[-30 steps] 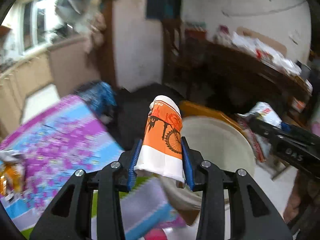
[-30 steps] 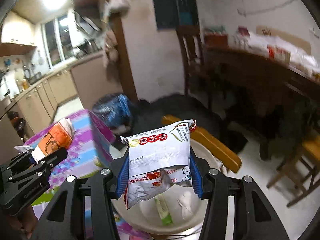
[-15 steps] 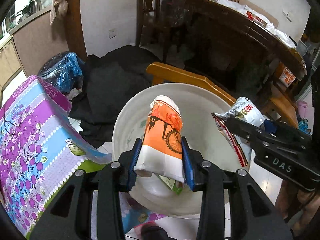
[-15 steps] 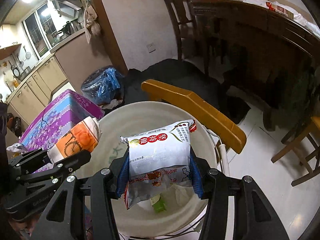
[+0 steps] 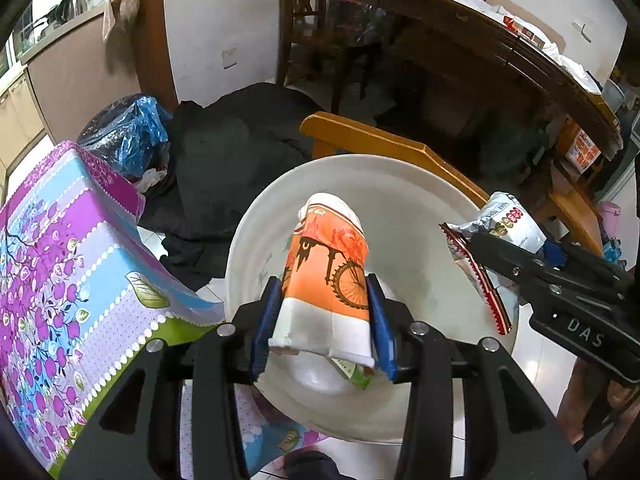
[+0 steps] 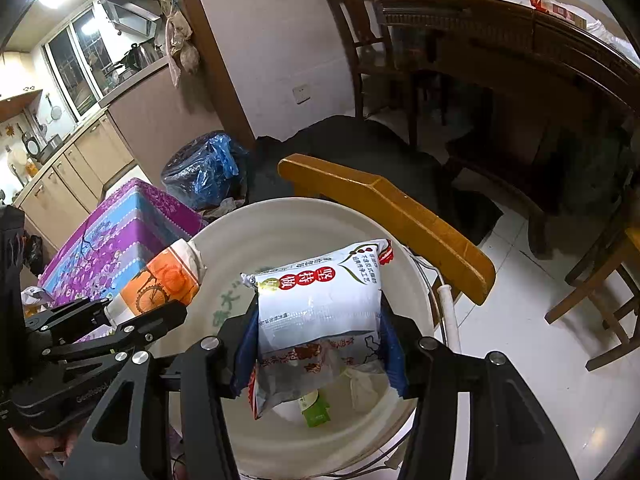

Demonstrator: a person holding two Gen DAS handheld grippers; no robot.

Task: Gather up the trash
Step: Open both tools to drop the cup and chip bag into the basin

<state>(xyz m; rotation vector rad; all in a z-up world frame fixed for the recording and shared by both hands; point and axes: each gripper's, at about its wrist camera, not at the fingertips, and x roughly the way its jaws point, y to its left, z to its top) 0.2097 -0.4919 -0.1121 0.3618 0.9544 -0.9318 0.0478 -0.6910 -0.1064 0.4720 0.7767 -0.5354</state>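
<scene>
Orange-and-white paper cup (image 5: 326, 276) clamped in left tool (image 5: 324, 320), snack packet (image 6: 318, 312) clamped in right tool (image 6: 318, 344); both held over the white basin (image 5: 420, 216). Green scrap (image 6: 315, 408) already inside. Left: release both; tabletop (image 5: 60, 272) not fully visible.

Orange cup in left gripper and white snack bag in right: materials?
Orange-and-white printed cup: looks like matte paper, its rim crushed flat. White snack bag: likely glossy plastic film, given its glare, wrinkles and serrated seal.
</scene>
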